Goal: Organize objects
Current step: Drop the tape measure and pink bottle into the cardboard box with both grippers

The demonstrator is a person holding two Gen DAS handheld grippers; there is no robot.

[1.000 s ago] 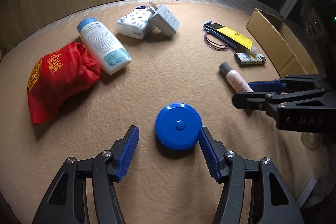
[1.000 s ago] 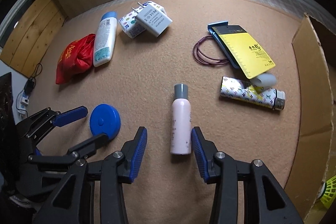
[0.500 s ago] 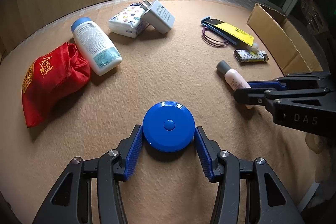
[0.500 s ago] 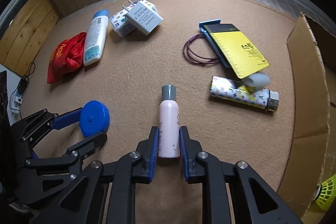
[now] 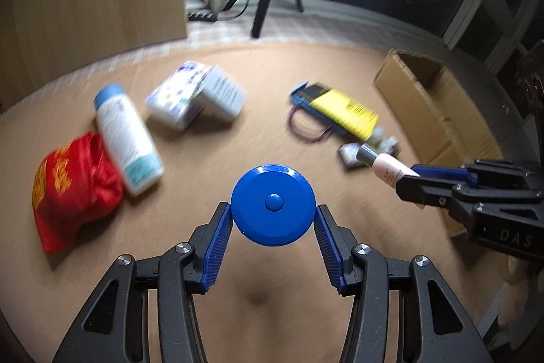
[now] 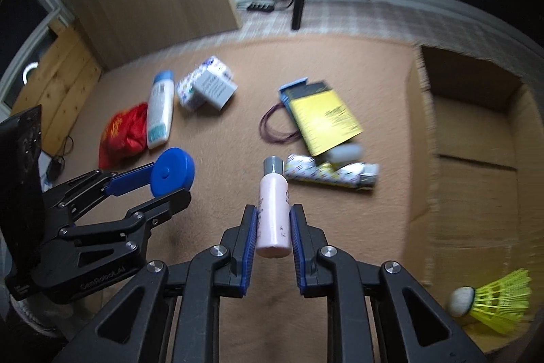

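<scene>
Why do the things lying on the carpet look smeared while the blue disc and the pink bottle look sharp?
Left wrist view: the blue disc in the left gripper is crisp, the white bottle and red bag streak with motion blur; a lamp glares at the top. Right wrist view: the pink bottle in the right gripper is sharp, the yellow card smears; the fisheye bends the edges.

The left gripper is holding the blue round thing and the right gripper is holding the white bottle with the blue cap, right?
Not quite. The left gripper does hold the blue disc, but the right gripper holds the pink bottle with the grey cap. The right wrist view shows it between the pads. The white bottle with the blue cap lies on the mat beside the red bag.
</scene>
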